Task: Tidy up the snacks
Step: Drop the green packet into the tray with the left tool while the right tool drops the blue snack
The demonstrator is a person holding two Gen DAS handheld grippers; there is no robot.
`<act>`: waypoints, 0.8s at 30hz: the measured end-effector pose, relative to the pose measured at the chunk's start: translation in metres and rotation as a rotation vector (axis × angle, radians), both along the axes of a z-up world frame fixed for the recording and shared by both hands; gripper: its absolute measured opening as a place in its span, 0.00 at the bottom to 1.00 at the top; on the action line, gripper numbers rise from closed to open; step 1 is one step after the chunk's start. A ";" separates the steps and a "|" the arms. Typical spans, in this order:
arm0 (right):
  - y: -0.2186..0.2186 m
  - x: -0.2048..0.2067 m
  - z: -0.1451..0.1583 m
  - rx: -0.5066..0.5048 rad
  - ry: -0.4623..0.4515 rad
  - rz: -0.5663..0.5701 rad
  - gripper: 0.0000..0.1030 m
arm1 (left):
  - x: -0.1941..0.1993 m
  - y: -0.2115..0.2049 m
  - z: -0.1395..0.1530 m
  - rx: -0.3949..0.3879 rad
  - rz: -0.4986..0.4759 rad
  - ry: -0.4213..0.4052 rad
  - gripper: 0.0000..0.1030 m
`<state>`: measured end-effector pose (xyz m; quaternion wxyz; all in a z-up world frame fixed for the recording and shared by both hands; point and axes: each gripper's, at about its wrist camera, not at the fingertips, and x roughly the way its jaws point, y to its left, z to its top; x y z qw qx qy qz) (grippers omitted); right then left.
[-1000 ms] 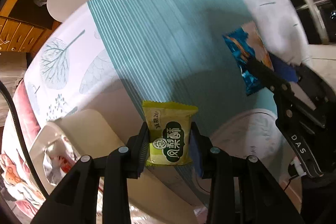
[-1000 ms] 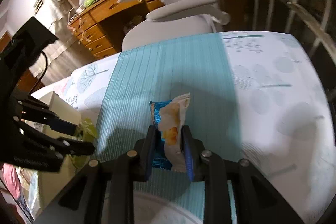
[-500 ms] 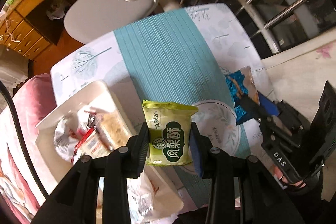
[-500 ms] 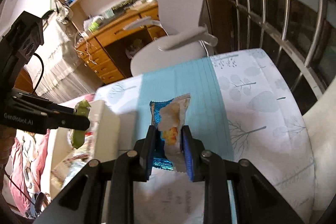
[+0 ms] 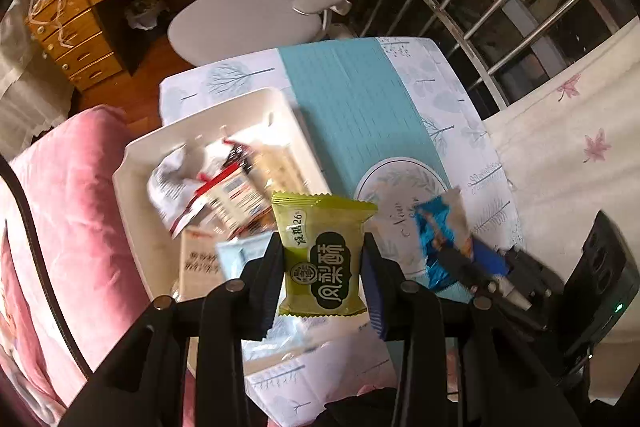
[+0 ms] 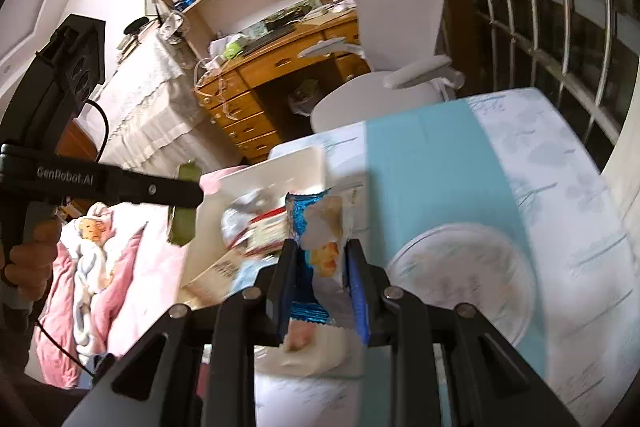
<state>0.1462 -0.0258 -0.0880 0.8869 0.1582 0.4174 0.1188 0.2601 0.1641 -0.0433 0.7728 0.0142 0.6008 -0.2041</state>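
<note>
- The left gripper [image 5: 322, 263] is closed on the green snack packet [image 5: 323, 253]; the packet stands upright between the two fingers, with its upper half rising above them.
- Behind and to the left of this gripper stands the white bin [image 5: 136, 211], which holds several other snack wrappers [image 5: 224, 187]; they are blurred.
- The right gripper [image 6: 318, 287] is closed on the blue snack packet [image 6: 316, 227], which also stands upright between the fingers.
- In front of the right gripper and slightly to its left the same white bin appears, just beyond the blue packet.
- To the right of both grippers lies the table [image 6: 560, 195] with its teal runner [image 5: 352, 107] and a round printed emblem [image 6: 472, 267].
</note>
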 end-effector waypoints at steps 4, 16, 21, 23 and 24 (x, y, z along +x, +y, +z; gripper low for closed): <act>0.036 -0.019 0.000 0.005 -0.010 0.019 0.24 | -0.020 0.030 0.001 -0.010 0.011 -0.030 0.34; 0.063 -0.056 -0.022 0.041 0.062 -0.057 0.63 | -0.077 0.073 -0.014 -0.058 0.086 -0.089 0.73; 0.044 -0.076 -0.032 0.034 0.114 -0.070 0.70 | -0.116 0.065 -0.027 -0.052 0.167 -0.110 0.73; 0.031 -0.083 -0.038 0.025 0.127 -0.068 0.73 | -0.131 0.056 -0.031 -0.050 0.194 -0.122 0.74; 0.024 -0.086 -0.040 0.024 0.137 -0.066 0.75 | -0.137 0.050 -0.033 -0.051 0.202 -0.123 0.74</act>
